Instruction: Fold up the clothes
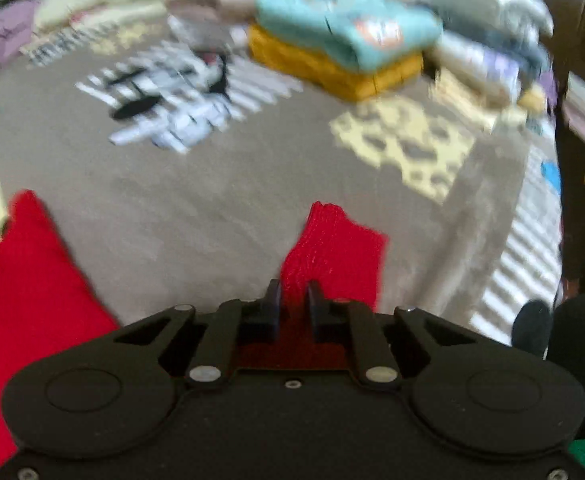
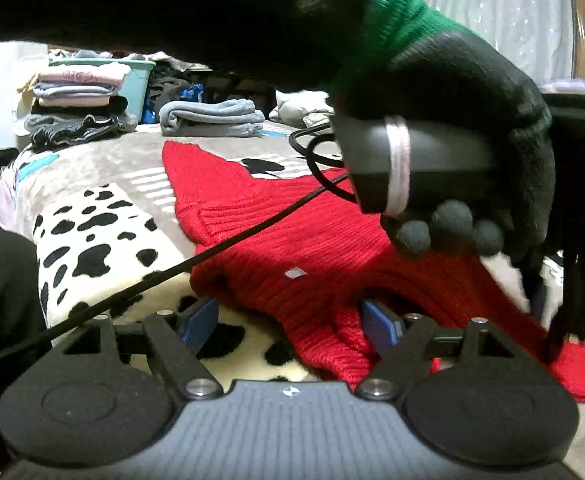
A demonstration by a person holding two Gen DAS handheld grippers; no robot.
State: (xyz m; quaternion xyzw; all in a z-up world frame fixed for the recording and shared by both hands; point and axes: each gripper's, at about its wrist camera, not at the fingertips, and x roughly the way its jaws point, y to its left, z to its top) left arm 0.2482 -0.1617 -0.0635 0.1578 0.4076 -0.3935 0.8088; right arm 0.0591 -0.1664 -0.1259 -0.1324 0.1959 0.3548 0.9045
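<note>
Left gripper (image 1: pixel 294 286) clamped on red sweater (image 2: pixel 312 240); right gripper (image 2: pixel 292 316) spread, empty. Risk: knit slipping free, cable (image 2: pixel 212 252) snagging fold.

A grey blanket (image 1: pixel 180 200) with cow-spot patches (image 2: pixel 92 232) is spread over the bed. A teal tub (image 2: pixel 138 80) is seen at 10 o'clock in the right wrist view. A black cable (image 2: pixel 196 260) is stretched across the blanket from 8 o'clock toward centre. A wooden frame (image 2: pixel 578 20) is seen at 1 o'clock.
</note>
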